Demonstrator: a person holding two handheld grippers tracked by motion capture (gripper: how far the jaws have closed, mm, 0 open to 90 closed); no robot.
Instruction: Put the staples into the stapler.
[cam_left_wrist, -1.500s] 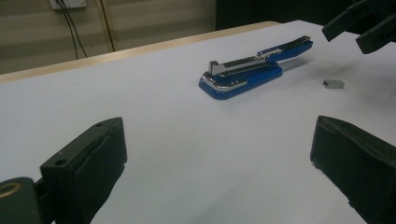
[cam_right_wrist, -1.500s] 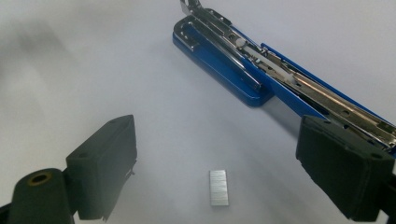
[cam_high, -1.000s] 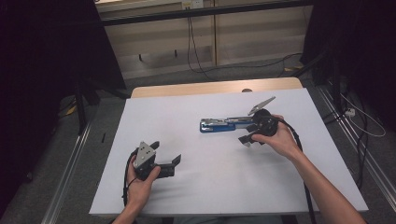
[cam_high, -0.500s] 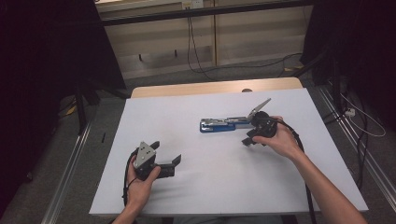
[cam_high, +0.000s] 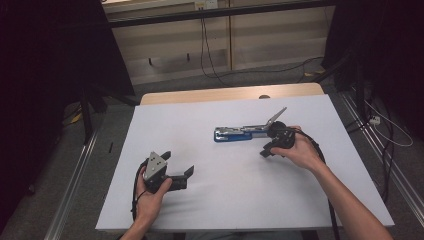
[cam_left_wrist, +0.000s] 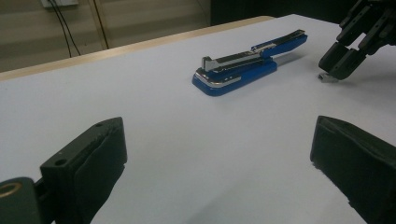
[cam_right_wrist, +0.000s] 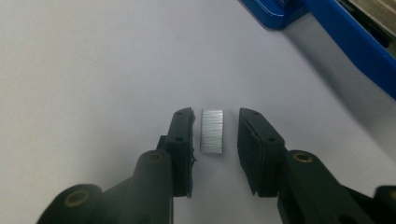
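Note:
A blue stapler (cam_high: 235, 133) lies hinged open on the white table cover, its silver top arm raised; it also shows in the left gripper view (cam_left_wrist: 243, 65) and at the top right of the right gripper view (cam_right_wrist: 355, 42). A short silver strip of staples (cam_right_wrist: 212, 131) lies flat on the cover just right of the stapler (cam_left_wrist: 325, 77). My right gripper (cam_high: 265, 150) points down over it (cam_right_wrist: 216, 119); its jaws have just been closing and stand on either side of the strip with thin gaps, so open. My left gripper (cam_high: 177, 164) rests at the near left, jaws wide open and empty (cam_left_wrist: 217, 135).
The white cover (cam_high: 200, 130) spreads over most of a wooden table (cam_high: 225, 94). Cables trail from both grippers and across the floor behind. Metal frame rails (cam_high: 80, 165) run along both sides of the table.
The right gripper's jaws have narrowed around the staple strip. Both hands stay where they were, and the stapler has not moved.

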